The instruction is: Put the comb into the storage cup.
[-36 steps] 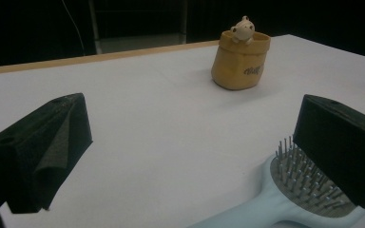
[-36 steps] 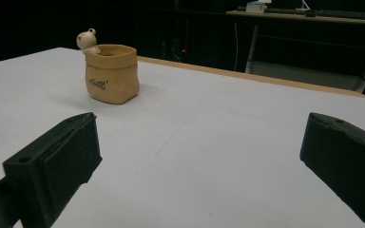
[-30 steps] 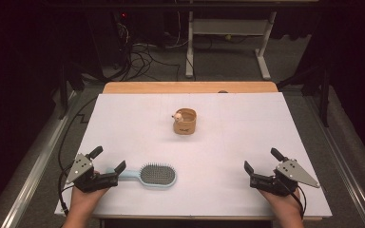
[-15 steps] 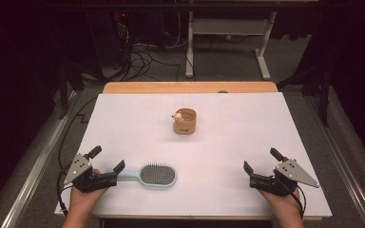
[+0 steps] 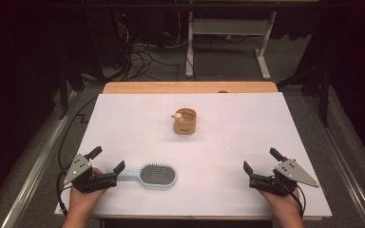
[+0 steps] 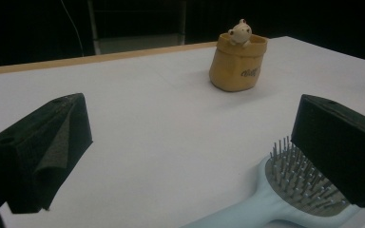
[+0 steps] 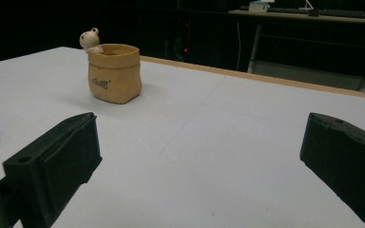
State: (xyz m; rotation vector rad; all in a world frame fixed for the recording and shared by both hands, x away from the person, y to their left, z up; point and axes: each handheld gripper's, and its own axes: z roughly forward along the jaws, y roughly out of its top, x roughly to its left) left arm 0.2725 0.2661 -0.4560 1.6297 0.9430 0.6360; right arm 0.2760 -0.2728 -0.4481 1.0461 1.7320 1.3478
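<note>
Table [image 5: 266, 142]: I see a flat, matte white sheet covering the top, with a strip of bare pale wood along the far edge.
Left gripper [image 5: 107, 161]: I hold it at the near left corner, jaws spread wide with nothing between them. In the left gripper view the jaws are blocky black wedges with a dull, slightly grainy face, and a grey three-cornered plate sits on top in the high view.
Right gripper [image 5: 261, 161]: I hold it at the near right corner, well apart from the left one, jaws likewise spread and bare. Same black blocks, same grey plate, a dark cable trailing off behind.
Hairbrush [image 5: 157, 175]: it lies flat on the sheet, bristles up, just beside my left gripper. Pale blue smooth plastic, an oval head packed with thin dark pins, and a slim handle pointing at the gripper. The handle end reaches the nearer jaw; I cannot tell whether they touch.
Sack-shaped cup [image 5: 185, 121]: it stands upright near the table's middle, well apart from both grippers. Tan, glazed-looking, with soft creases and small dark lettering on its side.
Bear figure [image 6: 240, 33]: tiny, cream, rounded, perched at the cup's rim.
</note>
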